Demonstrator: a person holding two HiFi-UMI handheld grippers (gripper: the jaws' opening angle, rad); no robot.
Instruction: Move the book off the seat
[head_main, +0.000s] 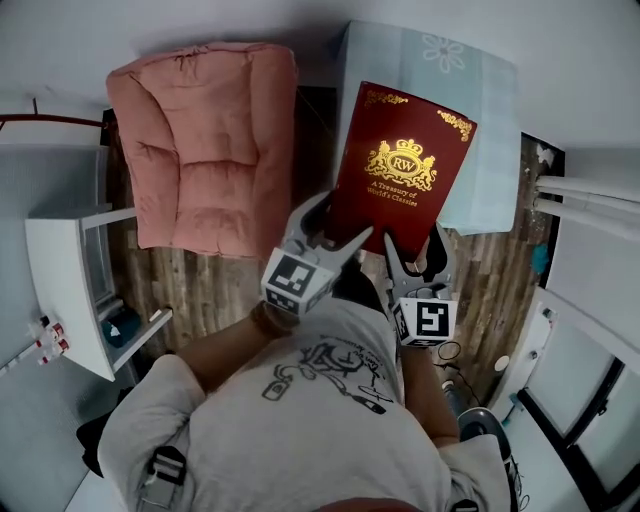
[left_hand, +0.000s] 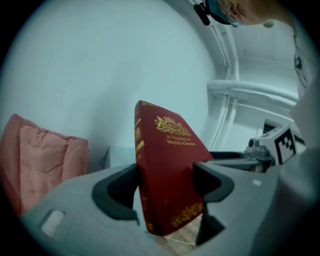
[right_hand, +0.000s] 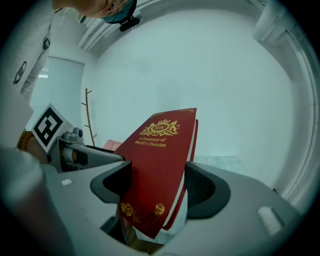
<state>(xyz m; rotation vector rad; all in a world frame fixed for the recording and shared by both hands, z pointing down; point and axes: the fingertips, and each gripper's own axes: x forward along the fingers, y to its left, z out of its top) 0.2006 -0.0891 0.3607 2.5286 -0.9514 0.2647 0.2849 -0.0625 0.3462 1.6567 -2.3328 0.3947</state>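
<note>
The book (head_main: 400, 165), a dark red hardback with a gold crest and the title "A Treasury of World's Classics" on its cover, is held up in the air by both grippers at its lower end, cover toward the head camera. In the head view it hangs over the gap between a pink cushioned seat (head_main: 205, 140) on the left and a pale blue surface with a flower pattern (head_main: 480, 90) on the right, overlapping the edge of the blue one and touching neither as far as can be told. The left gripper (head_main: 335, 232) has the lower left corner: in the left gripper view its jaws stand part open, closed onto the book (left_hand: 167, 175) near the spine, one pad on each cover. The right gripper (head_main: 412, 250) has the lower right part: in the right gripper view its jaws are likewise pressed on the two covers of the book (right_hand: 157, 160), with the page edges showing by the right-hand pad. Below lies a wooden floor (head_main: 200, 285); a white shelf unit (head_main: 65, 290) stands at the left, and the person's grey shirt (head_main: 310, 420) fills the bottom of the head view
</note>
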